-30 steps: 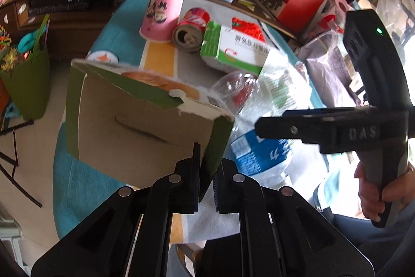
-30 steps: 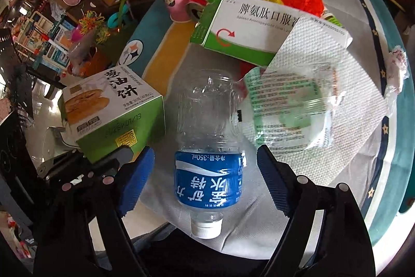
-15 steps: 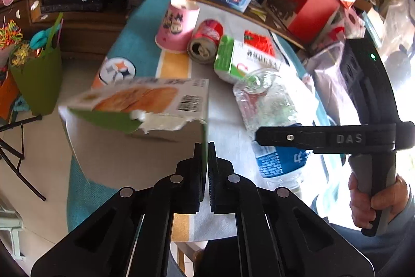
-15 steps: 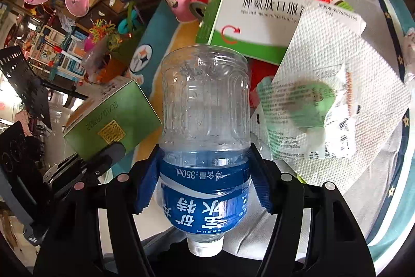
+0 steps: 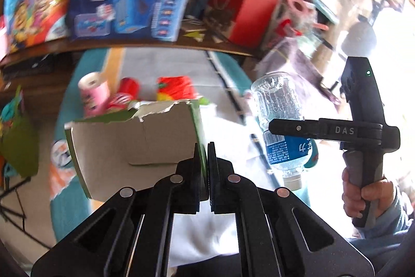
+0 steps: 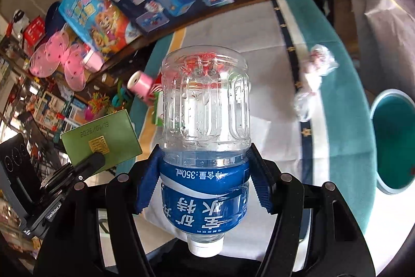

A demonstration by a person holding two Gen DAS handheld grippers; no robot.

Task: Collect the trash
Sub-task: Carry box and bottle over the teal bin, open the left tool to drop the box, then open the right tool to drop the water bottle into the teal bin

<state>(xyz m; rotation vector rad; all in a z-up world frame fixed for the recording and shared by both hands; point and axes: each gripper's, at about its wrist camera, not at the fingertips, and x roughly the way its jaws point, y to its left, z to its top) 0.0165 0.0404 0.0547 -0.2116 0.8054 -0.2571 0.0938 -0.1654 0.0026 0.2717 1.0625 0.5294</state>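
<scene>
At the bottom centre of the right wrist view, the right gripper (image 6: pixel 205 178) is clamping a clear water bottle (image 6: pixel 205 121) by its blue label, cap toward the camera. In the left wrist view, the left gripper (image 5: pixel 203 155) is pinching the torn green carton (image 5: pixel 135 139) by one wall, lifted at centre left. Farther up, a pink cup (image 5: pixel 94 92) and red can (image 5: pixel 124 95) are lying on the table (image 5: pixel 168 64); a teal bin (image 6: pixel 391 142) is sitting at right.

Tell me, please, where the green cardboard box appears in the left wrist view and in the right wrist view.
Left wrist view: the green cardboard box fills the centre-left, torn open, its wall pinched in the left gripper.
Right wrist view: the box is small at the left edge, held up by that gripper.
Shared landmark: the pink paper cup on the table.
</scene>
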